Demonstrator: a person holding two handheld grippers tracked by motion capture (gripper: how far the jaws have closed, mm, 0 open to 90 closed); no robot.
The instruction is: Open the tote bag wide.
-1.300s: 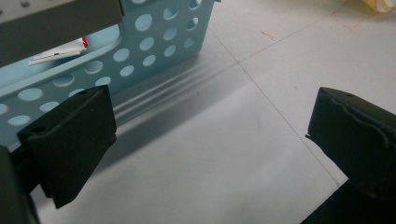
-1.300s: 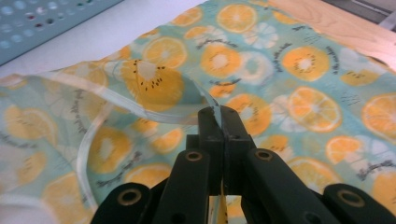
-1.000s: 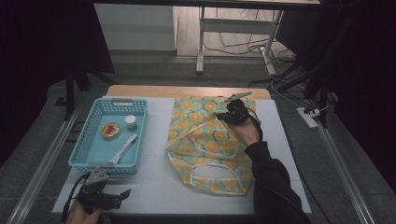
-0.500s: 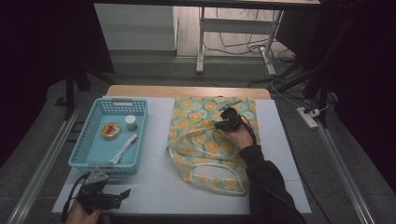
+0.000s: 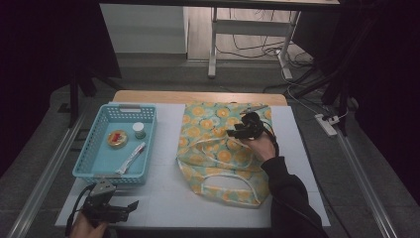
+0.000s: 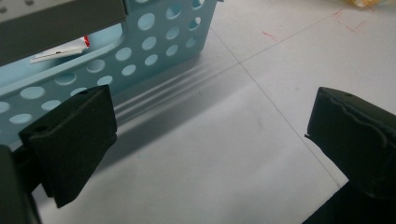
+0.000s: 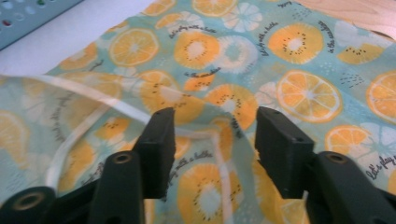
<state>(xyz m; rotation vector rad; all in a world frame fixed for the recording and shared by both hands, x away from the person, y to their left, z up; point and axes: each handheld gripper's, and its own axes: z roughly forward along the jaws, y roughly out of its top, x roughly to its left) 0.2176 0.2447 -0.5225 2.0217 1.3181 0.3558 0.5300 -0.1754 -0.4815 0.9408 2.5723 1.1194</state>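
Over the fruit-print bag, right gripper fingers just opening, parted, left gripper fingers apart beside basket.

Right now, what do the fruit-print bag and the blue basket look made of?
Fruit-print bag: thin woven or nonwoven fabric, matte; it creases and folds, and a pale tape trims its edge. Blue basket: moulded plastic, smooth and slightly glossy, going by its rigid walls with punched round holes.

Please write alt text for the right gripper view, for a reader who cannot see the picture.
The right gripper hangs close over a cloth bag printed with orange slices, its two black jaws apart after just opening, with a raised fold of the cloth and its pale trim between them. A corner of the blue basket shows at top left.
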